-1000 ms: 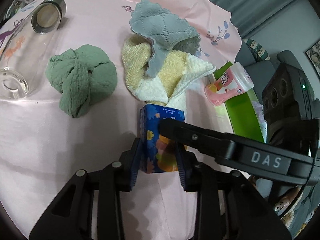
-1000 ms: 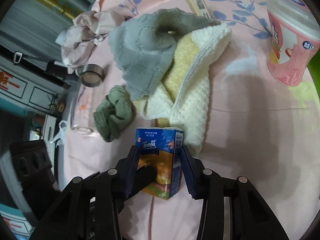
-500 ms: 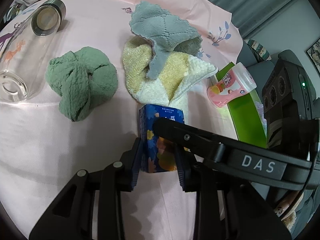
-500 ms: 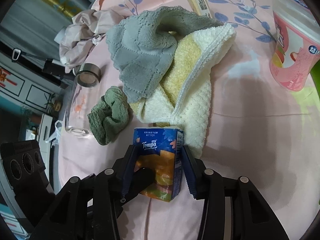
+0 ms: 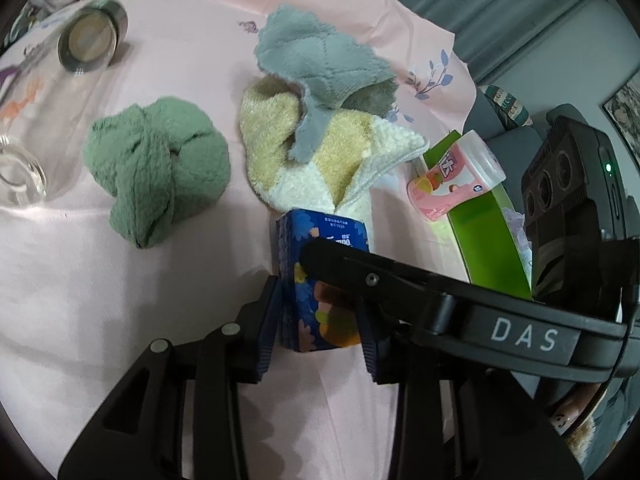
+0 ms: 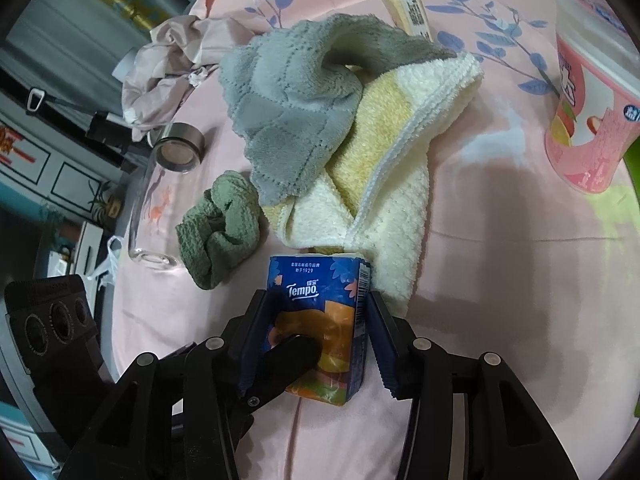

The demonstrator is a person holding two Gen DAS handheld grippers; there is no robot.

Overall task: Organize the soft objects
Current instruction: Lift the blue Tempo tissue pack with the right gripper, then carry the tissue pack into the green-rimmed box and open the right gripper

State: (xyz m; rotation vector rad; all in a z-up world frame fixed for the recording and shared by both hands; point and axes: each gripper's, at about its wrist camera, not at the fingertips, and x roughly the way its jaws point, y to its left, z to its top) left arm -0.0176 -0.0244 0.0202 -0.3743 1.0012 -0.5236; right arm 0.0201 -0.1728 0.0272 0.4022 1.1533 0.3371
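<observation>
Both grippers bracket the Tempo tissue pack point(image 6: 320, 320) standing on the pink bedsheet point(image 6: 500, 320), just before the yellow-and-cream towel point(image 6: 384, 208). Left gripper point(image 5: 320, 316) and right gripper point(image 6: 316, 344) jaws are opening, pads easing off. It's light and squashy, I'd say; pinch its broad faces gently.

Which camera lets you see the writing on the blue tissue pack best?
The right wrist view. There the tissue pack faces the camera, and its white logo is clear. In the left wrist view the tissue pack is partly hidden behind the other gripper's finger, so only a bit of the print shows.
</observation>
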